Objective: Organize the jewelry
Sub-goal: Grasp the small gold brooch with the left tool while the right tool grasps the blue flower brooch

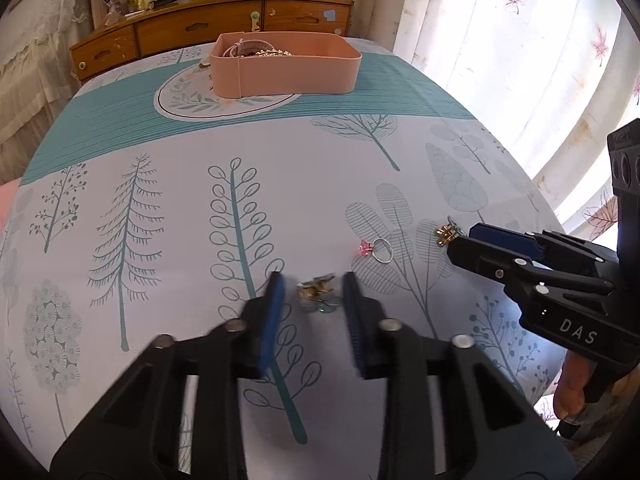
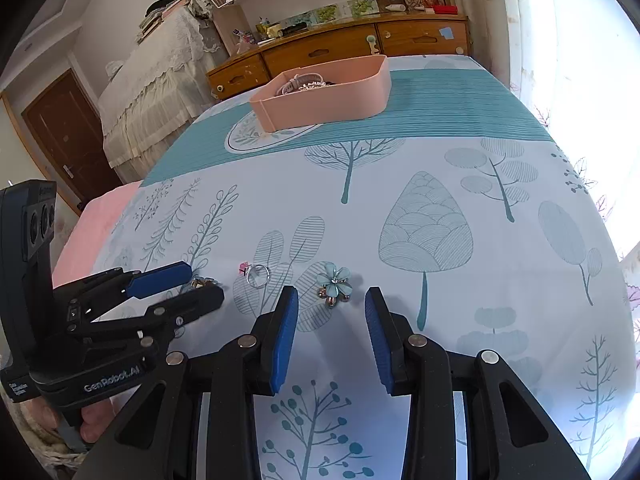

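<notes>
Left claw [image 1: 314, 294] apart, blurred gold brooch [image 1: 316, 290] between its pads, contact unclear. Right claw [image 2: 331, 312] apart, flower clip [image 2: 334, 286] just ahead.

On the bed's printed sheet [image 2: 400, 152], three pieces of jewelry are lying in a row near the front edge. The ring [image 2: 257, 275] is sitting in the middle, with one flower clip [image 2: 334, 285] to its right and another clip [image 2: 202, 282] to its left. The right gripper [image 2: 331, 308] is hovering just before the right clip, one finger on either side. The left gripper [image 2: 200, 282] is straddling the left clip. Far behind them, a tray [image 2: 320, 100] is resting on the sheet with more jewelry lying in it. A dresser [image 2: 340, 52] is standing behind the bed.
</notes>
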A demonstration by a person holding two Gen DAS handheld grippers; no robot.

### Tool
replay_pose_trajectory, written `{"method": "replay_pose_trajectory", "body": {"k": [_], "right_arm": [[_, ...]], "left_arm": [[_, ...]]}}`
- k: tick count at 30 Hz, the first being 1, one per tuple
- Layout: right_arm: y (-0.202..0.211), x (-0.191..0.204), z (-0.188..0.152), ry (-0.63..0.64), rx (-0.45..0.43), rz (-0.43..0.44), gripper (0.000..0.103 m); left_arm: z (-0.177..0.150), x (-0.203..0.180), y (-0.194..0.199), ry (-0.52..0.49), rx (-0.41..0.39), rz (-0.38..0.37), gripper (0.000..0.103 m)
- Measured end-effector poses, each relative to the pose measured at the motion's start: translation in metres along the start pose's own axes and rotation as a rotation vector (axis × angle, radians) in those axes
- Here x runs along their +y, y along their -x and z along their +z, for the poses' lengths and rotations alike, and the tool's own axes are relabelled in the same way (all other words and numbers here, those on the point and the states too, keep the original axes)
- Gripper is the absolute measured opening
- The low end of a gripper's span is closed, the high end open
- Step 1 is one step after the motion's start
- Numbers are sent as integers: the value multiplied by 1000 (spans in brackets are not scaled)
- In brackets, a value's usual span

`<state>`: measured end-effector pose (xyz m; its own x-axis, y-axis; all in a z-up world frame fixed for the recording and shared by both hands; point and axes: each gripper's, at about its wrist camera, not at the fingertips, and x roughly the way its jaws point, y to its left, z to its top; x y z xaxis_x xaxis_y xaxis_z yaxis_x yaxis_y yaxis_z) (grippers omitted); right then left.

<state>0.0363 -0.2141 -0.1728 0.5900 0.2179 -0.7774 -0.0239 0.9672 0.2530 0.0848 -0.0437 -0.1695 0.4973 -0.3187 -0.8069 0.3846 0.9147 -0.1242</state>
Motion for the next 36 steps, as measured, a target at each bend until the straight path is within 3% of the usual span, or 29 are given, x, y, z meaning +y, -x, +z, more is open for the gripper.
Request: {"method": "replay_pose_trajectory", "body": {"k": [36], "right_arm": [[-9,8,9,41,29,-41,35]], "left_arm": [[-6,19,15,47,-64,-26,19]]}}
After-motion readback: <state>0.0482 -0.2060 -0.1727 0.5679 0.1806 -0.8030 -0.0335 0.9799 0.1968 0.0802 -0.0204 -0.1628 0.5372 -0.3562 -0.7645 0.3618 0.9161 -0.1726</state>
